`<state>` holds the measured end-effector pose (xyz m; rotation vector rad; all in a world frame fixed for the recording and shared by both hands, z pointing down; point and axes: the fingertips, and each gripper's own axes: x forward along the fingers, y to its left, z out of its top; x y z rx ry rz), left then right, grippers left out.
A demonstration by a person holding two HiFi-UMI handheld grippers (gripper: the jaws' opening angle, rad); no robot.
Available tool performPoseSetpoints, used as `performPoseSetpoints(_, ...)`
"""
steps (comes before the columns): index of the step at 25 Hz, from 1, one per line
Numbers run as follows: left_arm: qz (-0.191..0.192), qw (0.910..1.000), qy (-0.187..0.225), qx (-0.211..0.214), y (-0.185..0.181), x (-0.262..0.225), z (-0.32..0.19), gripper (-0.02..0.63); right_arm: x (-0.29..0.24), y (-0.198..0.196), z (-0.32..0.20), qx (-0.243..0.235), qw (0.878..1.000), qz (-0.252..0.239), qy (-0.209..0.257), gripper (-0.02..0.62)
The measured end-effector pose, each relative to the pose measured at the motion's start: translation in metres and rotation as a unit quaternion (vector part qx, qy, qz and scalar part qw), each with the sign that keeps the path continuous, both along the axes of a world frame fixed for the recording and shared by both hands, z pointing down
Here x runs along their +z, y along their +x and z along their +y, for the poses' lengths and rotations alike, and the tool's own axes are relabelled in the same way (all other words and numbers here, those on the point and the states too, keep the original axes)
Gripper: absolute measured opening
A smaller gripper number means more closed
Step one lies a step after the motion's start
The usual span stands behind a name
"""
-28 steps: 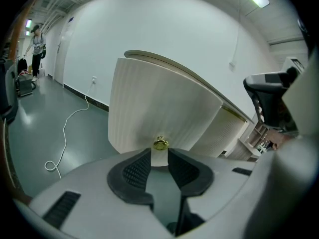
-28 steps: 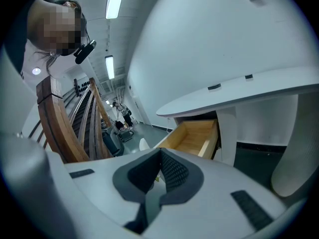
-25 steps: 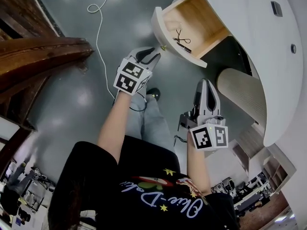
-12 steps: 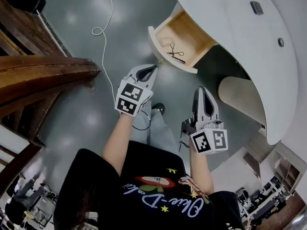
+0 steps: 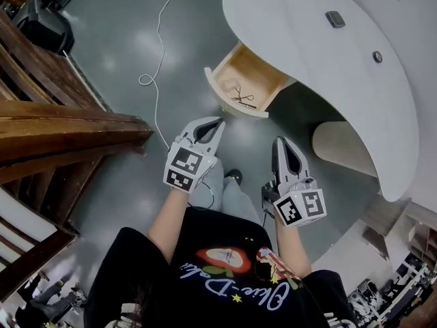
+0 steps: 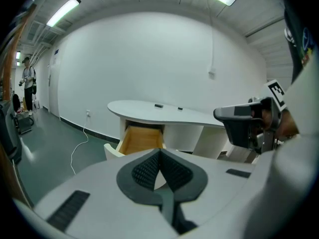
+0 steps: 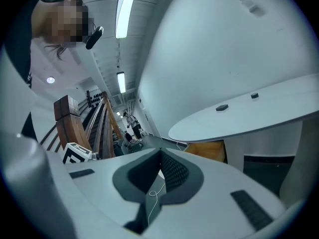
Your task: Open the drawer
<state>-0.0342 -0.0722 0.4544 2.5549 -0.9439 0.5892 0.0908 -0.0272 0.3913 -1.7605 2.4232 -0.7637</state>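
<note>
The white desk's (image 5: 321,67) drawer (image 5: 254,72) stands pulled out, its wooden inside showing; a small dark wire-like thing (image 5: 243,99) lies in it. Its curved white front (image 5: 216,89) faces me. My left gripper (image 5: 220,123) hangs shut and empty, a short way back from that front. In the left gripper view its pads meet at the left gripper's tip (image 6: 159,152), with the drawer (image 6: 142,138) beyond. My right gripper (image 5: 282,142) is shut too, holds nothing, and sits beside the left one; the right gripper (image 7: 160,153) points under the desk top (image 7: 259,113).
A white cable (image 5: 158,53) trails over the grey floor. A wooden banister (image 5: 61,135) runs along the left. The desk's rounded leg (image 5: 341,145) stands right of the drawer. Two small dark things (image 5: 334,19) lie on the desk top. A person (image 6: 27,83) stands far off.
Both grippers have risen and drawn back from the drawer. The left jaws, open at the drawer's knob a second ago, are now shut on nothing.
</note>
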Motion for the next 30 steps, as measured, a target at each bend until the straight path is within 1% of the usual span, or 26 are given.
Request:
performPoseSetpoints(4,-0.011,0.9995,0.021,0.02,0.009,-0.026,0.007,0.005,-0.018,0.007,0.009,-0.003,1.0,-0.005,0.011,-0.002)
performPoseSetpoints(7,-0.011,0.9986,0.036,0.037,0.018,-0.044,0.012,0.005,-0.029,0.012,0.015,-0.001,1.0,-0.011,0.02,-0.002)
performPoseSetpoints(14,-0.004,0.9964,0.058,0.063,0.036,-0.084,0.037,0.005,-0.06,0.015,0.034,-0.008,0.999,-0.02,0.041,-0.002)
performPoseSetpoints(19,0.01,0.9939,0.081,0.074,0.043,-0.122,0.049,0.005,-0.088,0.01,0.046,-0.025,0.997,-0.007,0.066,-0.002)
performPoseSetpoints(25,0.021,0.9899,0.11,0.087,0.05,-0.158,0.059,0.005,-0.105,0.007,0.065,-0.023,0.996,-0.032,0.075,-0.002)
performPoseSetpoints(30,0.029,0.9859,0.132,0.099,0.059,-0.179,0.068,0.005,-0.124,0.007,0.076,-0.026,0.995,-0.033,0.092,-0.002)
